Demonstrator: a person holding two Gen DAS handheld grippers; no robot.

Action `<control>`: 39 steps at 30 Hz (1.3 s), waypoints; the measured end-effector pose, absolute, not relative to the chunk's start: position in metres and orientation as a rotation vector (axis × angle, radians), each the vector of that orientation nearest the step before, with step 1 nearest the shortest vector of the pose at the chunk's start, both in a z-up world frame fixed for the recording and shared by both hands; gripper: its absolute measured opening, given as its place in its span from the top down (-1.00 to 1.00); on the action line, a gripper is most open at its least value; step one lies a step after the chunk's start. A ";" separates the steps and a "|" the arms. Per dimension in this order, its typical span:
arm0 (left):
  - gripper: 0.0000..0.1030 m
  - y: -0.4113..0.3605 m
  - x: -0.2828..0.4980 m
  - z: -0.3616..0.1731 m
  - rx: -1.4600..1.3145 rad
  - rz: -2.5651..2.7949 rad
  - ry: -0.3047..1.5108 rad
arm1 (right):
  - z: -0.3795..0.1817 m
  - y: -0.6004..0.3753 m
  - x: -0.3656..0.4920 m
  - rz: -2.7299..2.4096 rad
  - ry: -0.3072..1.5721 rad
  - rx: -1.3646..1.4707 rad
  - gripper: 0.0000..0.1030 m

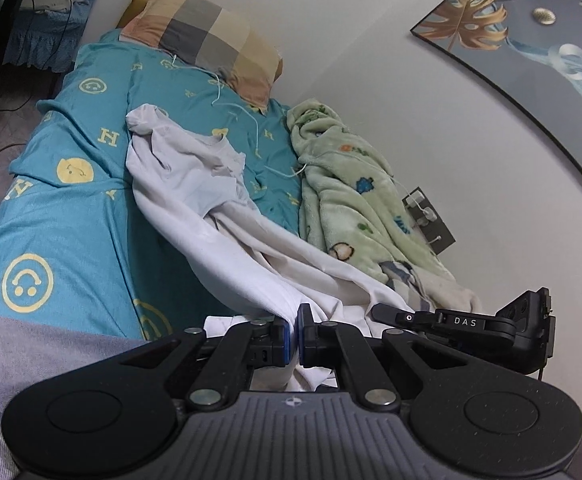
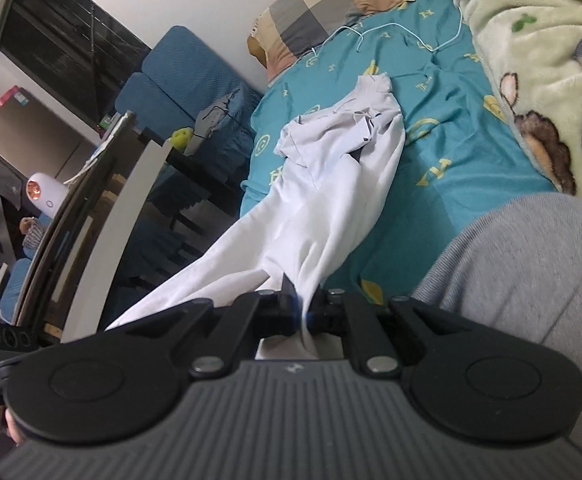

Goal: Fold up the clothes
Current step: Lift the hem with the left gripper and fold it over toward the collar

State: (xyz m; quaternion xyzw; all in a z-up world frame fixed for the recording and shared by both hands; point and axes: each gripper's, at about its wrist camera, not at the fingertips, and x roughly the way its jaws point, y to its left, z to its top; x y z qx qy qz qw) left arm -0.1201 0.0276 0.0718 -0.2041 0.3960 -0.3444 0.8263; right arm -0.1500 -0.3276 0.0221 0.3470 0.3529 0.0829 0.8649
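Here the left gripper (image 1: 294, 334) is clenching a bunched edge of the white garment (image 1: 195, 184), its blue-padded jaws pressing together on the cloth. The right gripper (image 2: 305, 312) is likewise pinching a gathered fold of the same garment (image 2: 331, 184); blur is smearing the contact point, so the exact part held cannot be told. From both grips the garment is running taut and lifted, its far end lying crumpled on the teal bedsheet (image 1: 63, 216) below the checked pillow (image 1: 207, 36). The garment's shape is hard to read: a collar-like opening is showing near the far end, but the sleeves are not separable. A green fleece blanket (image 1: 347, 192) is lying along the wall side of the bed, with a white cable (image 1: 251, 120) trailing across the sheet beside it. In the left wrist view the right gripper's body is showing only partly at the right edge. Grey fabric (image 2: 531, 280) is cutting off the near bed in both views.
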 end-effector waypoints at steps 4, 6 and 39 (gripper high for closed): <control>0.92 0.026 -0.099 0.078 -0.437 -0.725 0.797 | 0.026 -0.335 -0.139 0.168 0.724 0.739 0.86; 0.92 0.022 -0.080 0.082 -0.442 -0.719 0.783 | 0.031 -0.341 -0.125 0.153 0.716 0.728 0.86; 0.76 -0.059 0.271 -0.102 -0.267 -0.492 0.892 | -0.121 -0.391 0.217 0.011 0.952 0.603 0.84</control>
